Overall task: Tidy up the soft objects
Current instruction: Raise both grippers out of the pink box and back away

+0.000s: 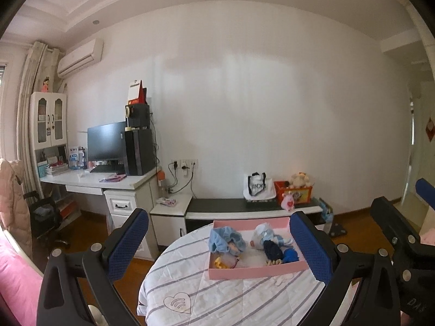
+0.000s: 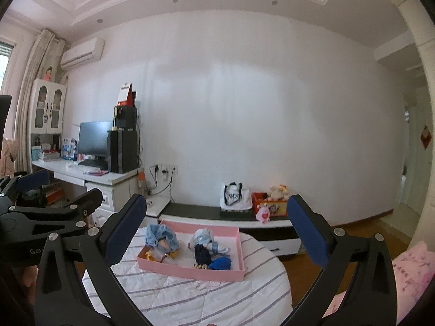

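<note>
From the left wrist view, the left gripper (image 1: 218,240) is hanging above the table with its blue-padded jaws standing wide apart and nothing between them. Ahead, a shallow pink cardboard tray (image 1: 252,272) is resting on a round table under a white quilted cloth with grey stripes (image 1: 228,296). Inside it are lying a small doll in a light-blue frilly bonnet (image 1: 225,240), a pale-blue and white plush figure (image 1: 265,235), a dark navy knitted toy (image 1: 272,251), a bright blue felt piece (image 1: 291,255) and a small yellow item (image 1: 218,263). These are looking light, squashy and unbreakable; pinching each across its bulkiest middle should be holding better than tugging at a frill or limb. A white tote bag with black handles (image 1: 258,187) on the low cabinet is carrying dark lettering, too blurred to read.

From the right wrist view, the right gripper (image 2: 213,235) is likewise hanging with its jaws spread as wide as they go, empty, the tray (image 2: 190,270) lying ahead and below, well apart from the pads. The left gripper's black frame (image 2: 51,213) is showing at the left edge; white lettering on it is beginning "Gen", the rest being cut off.
</note>
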